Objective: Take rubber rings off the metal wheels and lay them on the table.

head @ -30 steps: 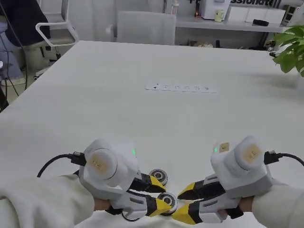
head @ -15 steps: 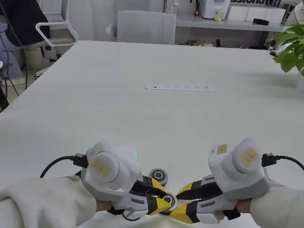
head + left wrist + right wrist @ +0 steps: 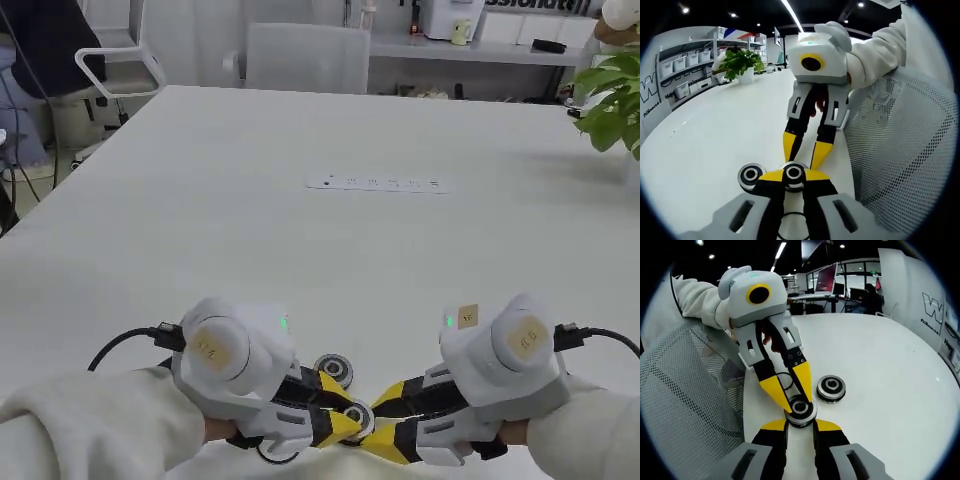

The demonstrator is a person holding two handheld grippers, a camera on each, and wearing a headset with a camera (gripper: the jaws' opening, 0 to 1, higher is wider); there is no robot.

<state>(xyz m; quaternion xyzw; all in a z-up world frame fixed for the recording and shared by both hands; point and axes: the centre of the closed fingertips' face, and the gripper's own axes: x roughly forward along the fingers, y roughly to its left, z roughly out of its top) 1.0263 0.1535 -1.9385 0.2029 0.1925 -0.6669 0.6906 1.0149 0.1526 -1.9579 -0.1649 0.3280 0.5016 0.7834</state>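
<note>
White workbench (image 3: 200, 200) in a shelved office. The left gripper (image 3: 793, 176) clamps a metal wheel (image 3: 801, 407). The right gripper (image 3: 801, 424) straddles that wheel, but its grip cannot be told. A second wheel (image 3: 333, 370) lies just beside it.

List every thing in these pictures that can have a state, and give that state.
held metal wheel, clamped in the left gripper.
second metal wheel, lying flat on the table, untouched.
left gripper, shut on the held metal wheel.
right gripper, tips at the held metal wheel's rim; grip unclear.
power strip, lying flat, mid-table.
</note>
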